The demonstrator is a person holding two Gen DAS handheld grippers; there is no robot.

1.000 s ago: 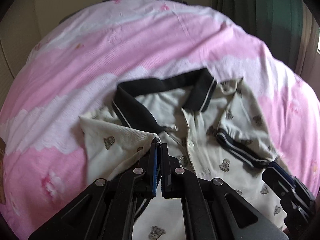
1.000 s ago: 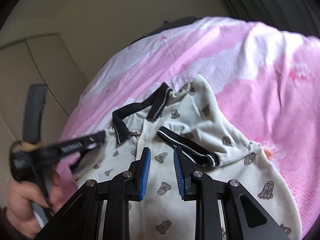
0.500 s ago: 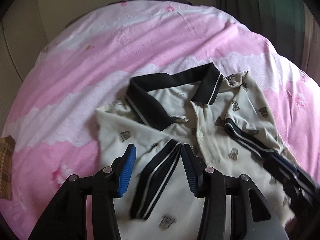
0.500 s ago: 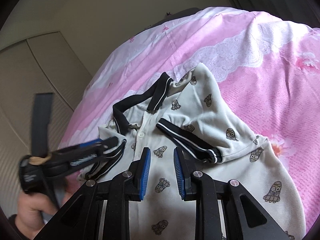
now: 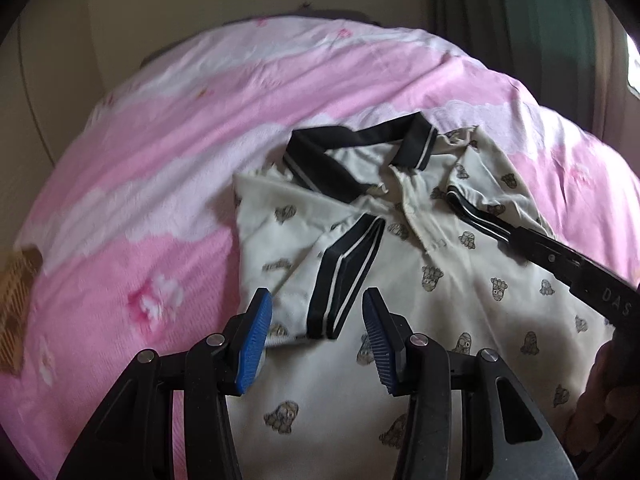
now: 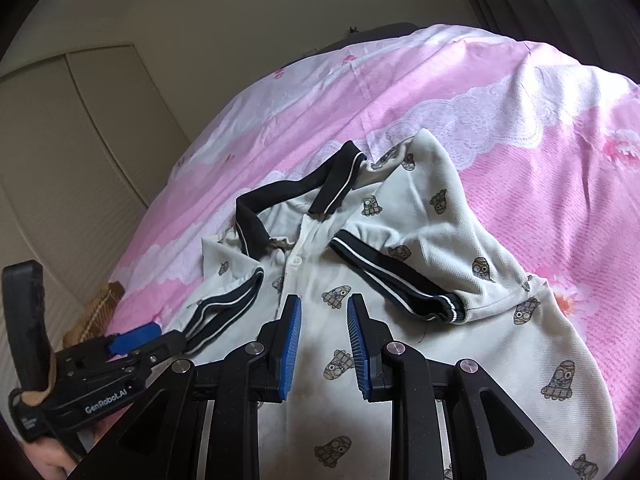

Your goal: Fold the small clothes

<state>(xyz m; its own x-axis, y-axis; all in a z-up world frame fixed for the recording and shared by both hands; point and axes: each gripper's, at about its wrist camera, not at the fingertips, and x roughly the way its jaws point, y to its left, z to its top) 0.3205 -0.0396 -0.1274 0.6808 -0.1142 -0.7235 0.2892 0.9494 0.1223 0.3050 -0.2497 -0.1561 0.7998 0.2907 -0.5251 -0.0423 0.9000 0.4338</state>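
Note:
A cream polo shirt [image 5: 448, 300] with a black collar [image 5: 320, 160] and small cartoon prints lies face up on the pink bed cover [image 5: 160, 160]. Both sleeves are folded inward over the front. The left sleeve's striped cuff [image 5: 346, 276] lies flat just ahead of my left gripper [image 5: 317, 300], which stands open and holds nothing. My right gripper [image 6: 324, 304] hovers over the shirt's button placket [image 6: 296, 260], open a little with nothing between its pads. The right sleeve's cuff [image 6: 392, 280] lies just right of it. Each gripper shows in the other's view: left gripper [image 6: 160, 340], right gripper [image 5: 520, 238].
The pink floral cover [image 6: 540, 200] spreads all round the shirt. A brown woven thing [image 5: 16, 300] sits at the bed's left edge. Beige wall panels [image 6: 60, 140] stand left, a green curtain [image 5: 520, 12] at the back right. A person's hand [image 5: 600, 412] holds the right gripper.
My left gripper was shut on the left sleeve; it has opened, let go and drawn back. The sleeve now lies folded over the shirt front. The right gripper has hardly moved.

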